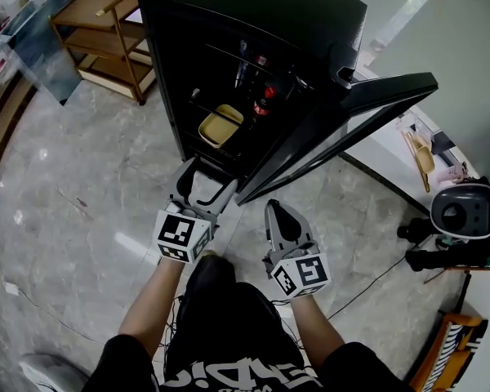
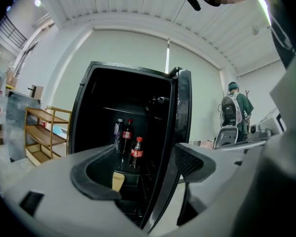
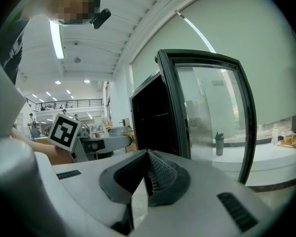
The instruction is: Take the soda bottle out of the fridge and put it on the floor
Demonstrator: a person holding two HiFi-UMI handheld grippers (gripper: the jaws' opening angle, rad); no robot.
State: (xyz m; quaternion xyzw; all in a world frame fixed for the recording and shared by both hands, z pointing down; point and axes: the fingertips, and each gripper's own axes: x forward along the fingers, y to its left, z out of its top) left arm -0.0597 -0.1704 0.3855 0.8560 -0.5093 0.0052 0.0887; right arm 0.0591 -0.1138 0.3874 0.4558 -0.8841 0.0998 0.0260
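Evidently at the reaching step, before any grasp. Shows left gripper (image 1: 206,184), jaws spread wide and empty, aimed into the open matte-black fridge (image 1: 229,23); right gripper (image 1: 279,215) beside it, pinched closed on nothing. Places soda bottle (image 2: 136,152), slim, dark, red-capped, likely glossy plastic, upright inside toward the fridge's right edge. Calls next for advancing the left jaws around its rounded body.

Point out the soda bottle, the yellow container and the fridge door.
soda bottle (image 1: 263,107), head view, red label.
yellow container (image 1: 220,126), head view, top face.
fridge door (image 1: 392,83), head view, upper frame edge.
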